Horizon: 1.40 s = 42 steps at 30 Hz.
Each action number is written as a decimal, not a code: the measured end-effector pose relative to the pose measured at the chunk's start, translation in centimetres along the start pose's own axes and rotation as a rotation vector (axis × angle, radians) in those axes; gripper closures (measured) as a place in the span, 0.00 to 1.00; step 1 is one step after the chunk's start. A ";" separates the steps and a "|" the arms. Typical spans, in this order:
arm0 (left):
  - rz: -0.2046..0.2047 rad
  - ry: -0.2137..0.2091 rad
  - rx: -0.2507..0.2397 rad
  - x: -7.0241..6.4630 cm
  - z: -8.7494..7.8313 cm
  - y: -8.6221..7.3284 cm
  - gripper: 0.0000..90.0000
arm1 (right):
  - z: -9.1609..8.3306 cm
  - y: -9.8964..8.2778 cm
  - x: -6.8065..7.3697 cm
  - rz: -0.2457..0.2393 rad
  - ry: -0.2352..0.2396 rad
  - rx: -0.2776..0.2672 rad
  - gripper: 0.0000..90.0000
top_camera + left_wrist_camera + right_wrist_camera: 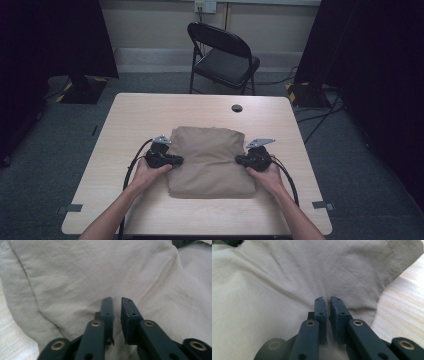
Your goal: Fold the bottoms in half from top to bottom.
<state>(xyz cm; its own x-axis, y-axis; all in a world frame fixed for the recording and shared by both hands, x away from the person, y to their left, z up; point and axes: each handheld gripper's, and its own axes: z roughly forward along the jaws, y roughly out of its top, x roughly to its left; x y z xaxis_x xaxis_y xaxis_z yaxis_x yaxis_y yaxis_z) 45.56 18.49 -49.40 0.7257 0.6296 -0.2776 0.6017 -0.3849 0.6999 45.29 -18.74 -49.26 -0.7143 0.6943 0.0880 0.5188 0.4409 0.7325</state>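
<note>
So the person has a folded tan cloth [210, 161] sitting in the middle of the table [150, 107], and it's already a fairly neat squarish bundle. Looks like at least one fold is behind them, judging by the doubled-up layers along the left edge in the left gripper view.

The left tool [175, 160] is at the cloth's left edge and the right tool [241, 160] at its right edge, both about halfway between the near and far sides. Both point inward toward each other across the cloth.

Each tool's jaws are nearly together. In the gripper views the left tool [117, 300] and right tool [328, 299] each show just a thin slot between the jaws, lying right on the fabric. Hard to say for sure from this angle, but it looks like each one has a pinch of cloth rather than being closed on nothing, since the fabric puckers toward the tips.

What's left, as a guess: lift both sides and bring them over for another fold, either left over right or near to far. Cloth isn't lifted yet, it's flat on the table.
</note>
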 end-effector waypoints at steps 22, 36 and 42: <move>0.068 -0.166 -0.027 -4.8 2.4 2.5 0.85 | 2.8 1.8 3.5 -0.036 0.133 -0.007 0.98; 0.074 -0.058 0.015 -3.2 2.4 1.5 0.86 | 0.9 1.7 2.9 -0.028 0.112 -0.030 0.90; 0.086 -0.019 0.025 -2.2 1.2 1.0 0.90 | -0.2 0.7 1.8 -0.023 0.101 -0.009 0.95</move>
<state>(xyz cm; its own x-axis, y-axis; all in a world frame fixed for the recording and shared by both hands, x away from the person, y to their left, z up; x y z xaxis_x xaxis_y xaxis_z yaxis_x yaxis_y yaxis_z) 44.95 15.87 -48.87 0.7812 0.5807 -0.2294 0.5446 -0.4540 0.7052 44.25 -17.27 -48.45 -0.7702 0.6226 0.1387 0.4979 0.4509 0.7408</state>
